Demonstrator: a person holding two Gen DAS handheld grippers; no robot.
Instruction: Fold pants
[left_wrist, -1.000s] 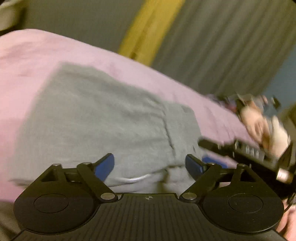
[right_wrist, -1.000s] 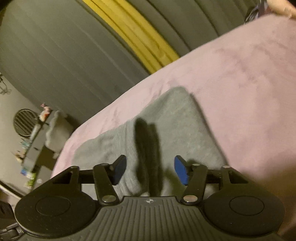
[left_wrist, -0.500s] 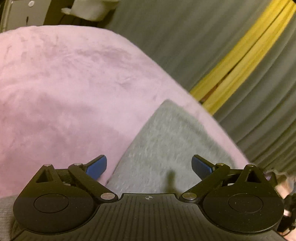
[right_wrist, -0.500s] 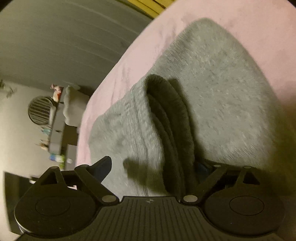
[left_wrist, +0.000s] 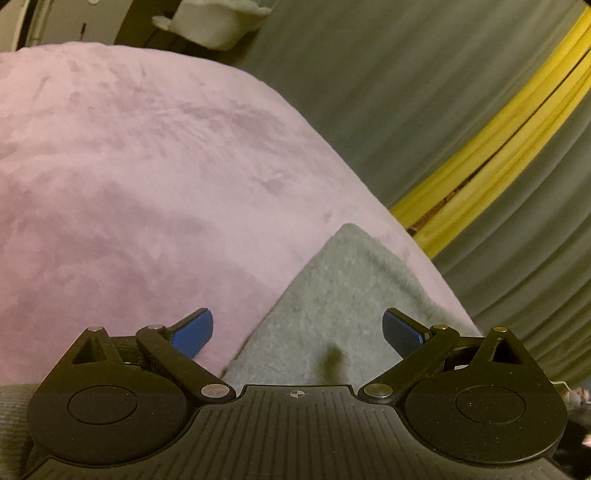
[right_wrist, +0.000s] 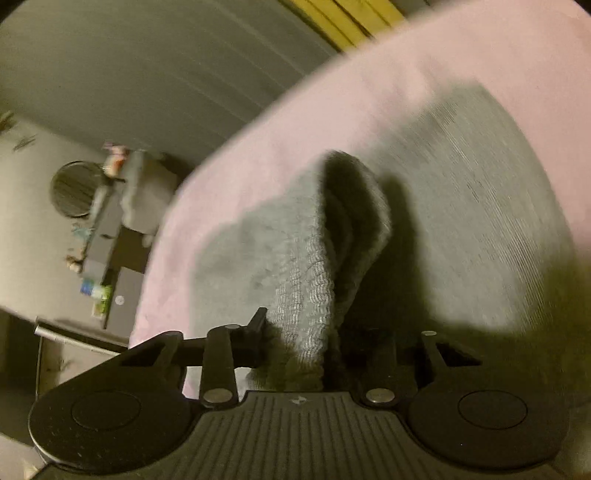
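Pants (left_wrist: 343, 306): grey knit, laid on the pink bed (left_wrist: 147, 184), partly folded, directly ahead of both tongs.
Left tongs (left_wrist: 297, 330): spread wide, nothing held; 1 blue pad is over the bed, the other over the cloth, so the edge is straddled for a likely grasp.
Right tongs (right_wrist: 314, 332): pressed onto a raised ridge of cloth, pinched so the layer can be lifted and carried over.
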